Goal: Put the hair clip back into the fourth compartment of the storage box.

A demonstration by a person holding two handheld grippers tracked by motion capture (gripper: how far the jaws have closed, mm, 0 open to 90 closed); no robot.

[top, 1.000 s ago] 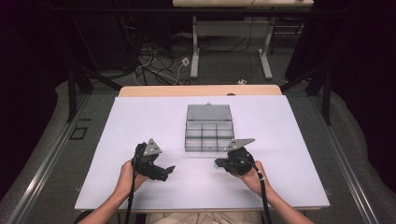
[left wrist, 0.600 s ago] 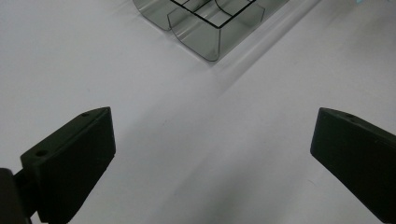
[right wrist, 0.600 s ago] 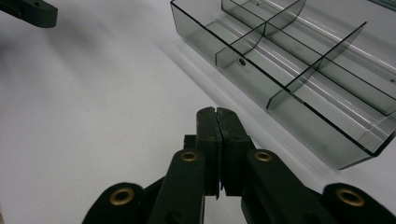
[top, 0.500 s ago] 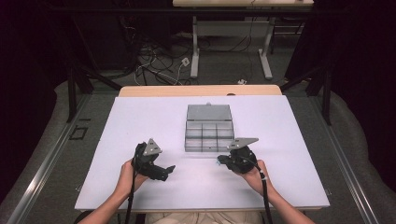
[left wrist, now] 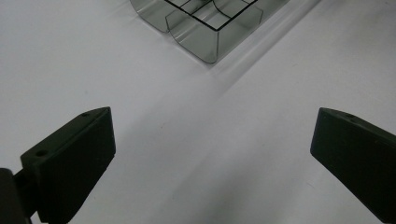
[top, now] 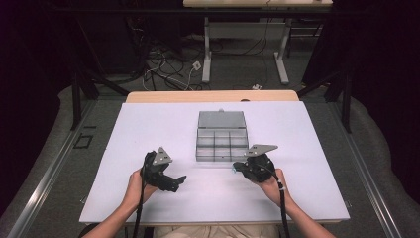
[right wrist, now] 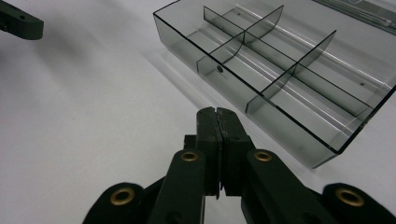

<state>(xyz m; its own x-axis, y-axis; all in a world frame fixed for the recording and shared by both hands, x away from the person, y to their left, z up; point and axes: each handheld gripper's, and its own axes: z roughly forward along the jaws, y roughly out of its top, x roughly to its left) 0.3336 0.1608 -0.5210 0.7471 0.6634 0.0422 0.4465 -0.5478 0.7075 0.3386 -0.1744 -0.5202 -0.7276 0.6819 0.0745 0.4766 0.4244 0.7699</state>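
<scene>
High view: a clear compartment box (top: pixel 222 145) lies open at the middle of the white tabletop (top: pixel 148 124), its lid folded back on the far side. The left hand-held gripper (top: pixel 179 180) rests near the box's near-left corner; the right hand-held gripper (top: pixel 237 167) sits just beside the near-right corner.

Left gripper view: the jaws stand wide apart with nothing between them, over bare tabletop (left wrist: pixel 196 154), and a corner of the compartment box (left wrist: pixel 205 28) lies ahead, apart from them.

Right gripper view: the jaws are pressed fully together, empty, pointing at the near wall of the compartment box (right wrist: pixel 280 79), whose compartments appear empty.

Judged step: approach, nothing grasped yet. The next move likely calls for parting the right jaws before any grip on the box.
</scene>
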